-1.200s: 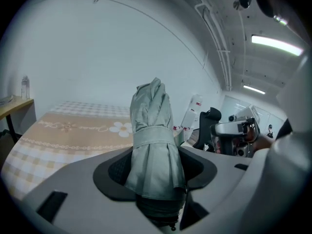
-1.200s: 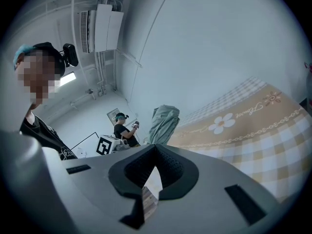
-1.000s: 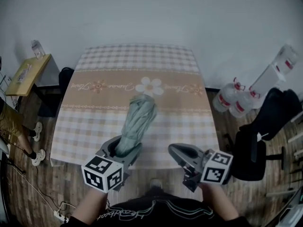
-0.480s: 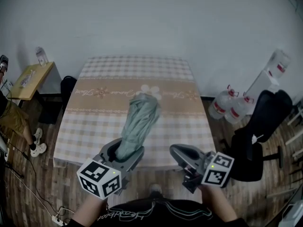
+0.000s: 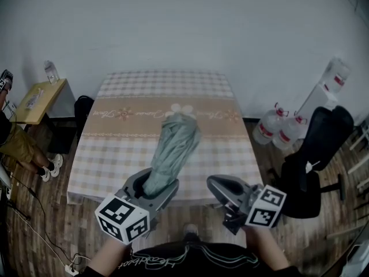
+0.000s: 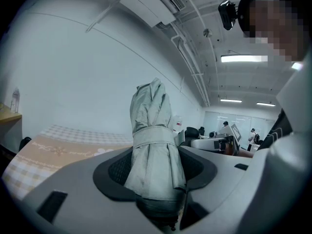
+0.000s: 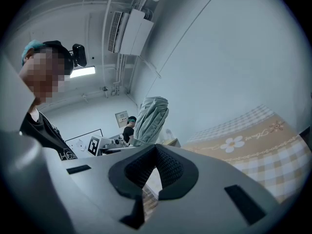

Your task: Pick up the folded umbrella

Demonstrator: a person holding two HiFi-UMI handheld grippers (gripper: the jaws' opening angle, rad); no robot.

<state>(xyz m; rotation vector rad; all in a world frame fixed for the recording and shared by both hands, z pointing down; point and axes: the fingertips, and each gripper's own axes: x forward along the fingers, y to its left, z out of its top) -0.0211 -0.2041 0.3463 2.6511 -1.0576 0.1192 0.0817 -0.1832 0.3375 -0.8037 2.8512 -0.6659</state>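
**Umbrella** [image 5: 174,150] — folded, grey-green, bound by a strap. It is clamped at its lower end by the left gripper [image 5: 152,188] and raised over the near part of the table [image 5: 109,154], tip slanted away. It is judged light, a stiff core under soft, slippery fabric (a grip below the strap is advised, where the bundle seems firmest).

**Right gripper** [image 5: 226,188] — jaws together, nothing held.
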